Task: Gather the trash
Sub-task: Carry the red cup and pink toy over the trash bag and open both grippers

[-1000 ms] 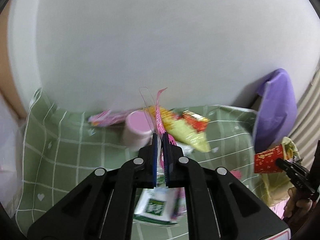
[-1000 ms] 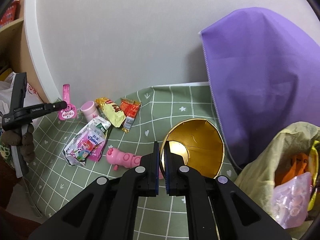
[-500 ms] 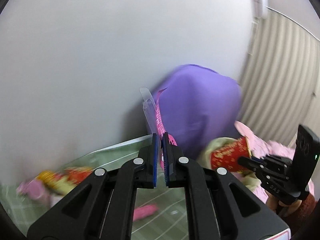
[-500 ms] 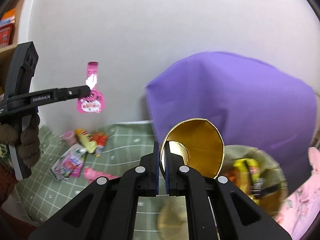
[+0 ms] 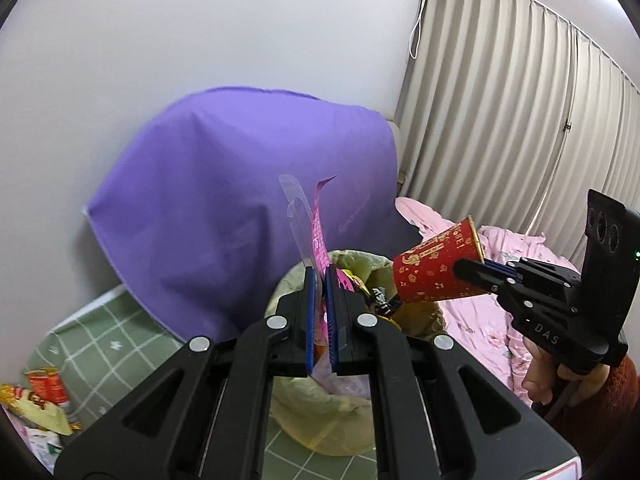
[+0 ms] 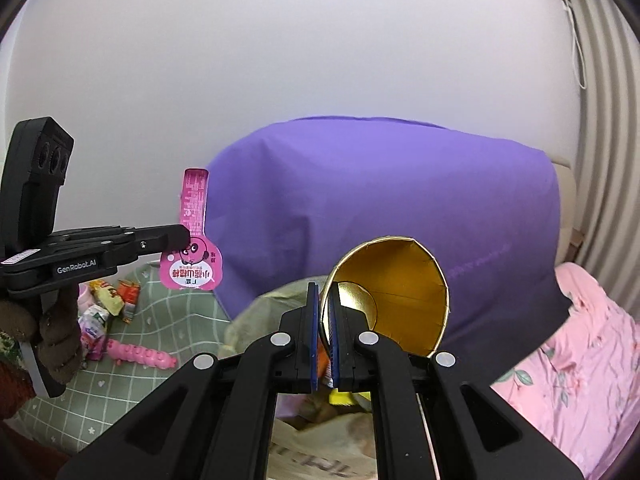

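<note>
My left gripper (image 5: 320,280) is shut on a pink candy wrapper (image 5: 318,232) with a clear plastic edge, held in the air over the open yellow trash bag (image 5: 320,420). The wrapper (image 6: 192,256) and left gripper (image 6: 182,236) also show in the right wrist view. My right gripper (image 6: 324,296) is shut on the rim of a red paper cup with a gold inside (image 6: 396,288), held over the bag (image 6: 256,312). The cup (image 5: 436,268) shows red with gold print in the left wrist view, in the right gripper (image 5: 476,268).
A big purple cloth-covered shape (image 6: 400,208) stands behind the bag against the white wall. Snack wrappers (image 6: 108,296) and a pink toy (image 6: 140,356) lie on the green checked cloth (image 6: 160,328) to the left. Pink bedding (image 6: 580,360) and a curtain (image 5: 520,120) lie right.
Both grippers swung right from the litter on the green cloth to above the trash bag. The left one carried the pink wrapper, the right one the cup. Both stayed shut.
</note>
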Available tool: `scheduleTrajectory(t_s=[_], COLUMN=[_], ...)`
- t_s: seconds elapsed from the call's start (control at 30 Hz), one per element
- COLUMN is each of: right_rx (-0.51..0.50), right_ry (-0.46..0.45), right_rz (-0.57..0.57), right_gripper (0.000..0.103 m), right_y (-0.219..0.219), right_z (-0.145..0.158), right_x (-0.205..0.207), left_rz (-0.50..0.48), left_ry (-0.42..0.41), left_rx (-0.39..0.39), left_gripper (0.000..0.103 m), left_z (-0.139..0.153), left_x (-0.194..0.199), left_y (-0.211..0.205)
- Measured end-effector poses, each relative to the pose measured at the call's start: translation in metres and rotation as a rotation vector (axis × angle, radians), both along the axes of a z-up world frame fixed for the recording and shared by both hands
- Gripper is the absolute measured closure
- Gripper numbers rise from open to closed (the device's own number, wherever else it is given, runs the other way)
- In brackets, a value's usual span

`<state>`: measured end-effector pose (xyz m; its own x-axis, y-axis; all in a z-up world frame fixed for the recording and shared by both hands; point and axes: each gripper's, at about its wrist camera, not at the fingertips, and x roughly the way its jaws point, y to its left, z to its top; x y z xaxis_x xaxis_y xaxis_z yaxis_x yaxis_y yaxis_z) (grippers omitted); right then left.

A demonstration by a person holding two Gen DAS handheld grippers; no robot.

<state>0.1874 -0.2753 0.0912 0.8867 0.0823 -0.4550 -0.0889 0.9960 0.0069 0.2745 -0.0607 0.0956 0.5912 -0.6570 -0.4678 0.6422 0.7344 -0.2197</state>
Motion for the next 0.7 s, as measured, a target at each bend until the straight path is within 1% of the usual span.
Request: scheduleTrajectory(t_s=[0.13,0.2,0.33,0.4,0.5,0.53,0.6,0.7], right_rx=[0.02,0.027,0.043,0.045,0.032,0.028,0.013,-0.001], right_ry=[0.023,0.039,0.107,0.165,0.238,0.256,0.273,0.276], right_rz=[-0.011,-0.005,0.025,0.032,0.03,0.034,0.039,0.052], right_gripper=[0.096,0.096,0.096,0.096,0.096,0.096,0.096,0.096], right_y=[-0.016,-0.015,-0.019,-0.023,-0.026,-0.027,-0.025,-0.021], right_z=[-0.007,-0.013,-0.034,-0.052,-0.076,-0.083,-0.091,-0.095], right_x=[0.0,0.007,0.025,0.039,0.054,0.057,0.058,0.056], left_rz=[-0.024,-0.038,-0.088,-0.099,-0.097,-0.094,-0.09,-0.087], left_ry=[0.035,0.055,0.117,0.145,0.175,0.177,0.197,0.214], left_rx=[0.0,0.005,0.041,0.089,0.224,0.246,0.258,0.238], left_gripper=[0.098,0.098,0.098,0.098,0.098,0.098,0.098,0.098], left_z=[-0.01,-0.018,-0.046,-0.067,-0.105,-0.111,-0.12,-0.124], left_x=[0.009,0.019,0.027,0.032,0.039,0.04,0.043,0.048], left_y=[-0.015,-0.022,-0.049,-0.065,-0.09,-0.093,-0.093,-0.086])
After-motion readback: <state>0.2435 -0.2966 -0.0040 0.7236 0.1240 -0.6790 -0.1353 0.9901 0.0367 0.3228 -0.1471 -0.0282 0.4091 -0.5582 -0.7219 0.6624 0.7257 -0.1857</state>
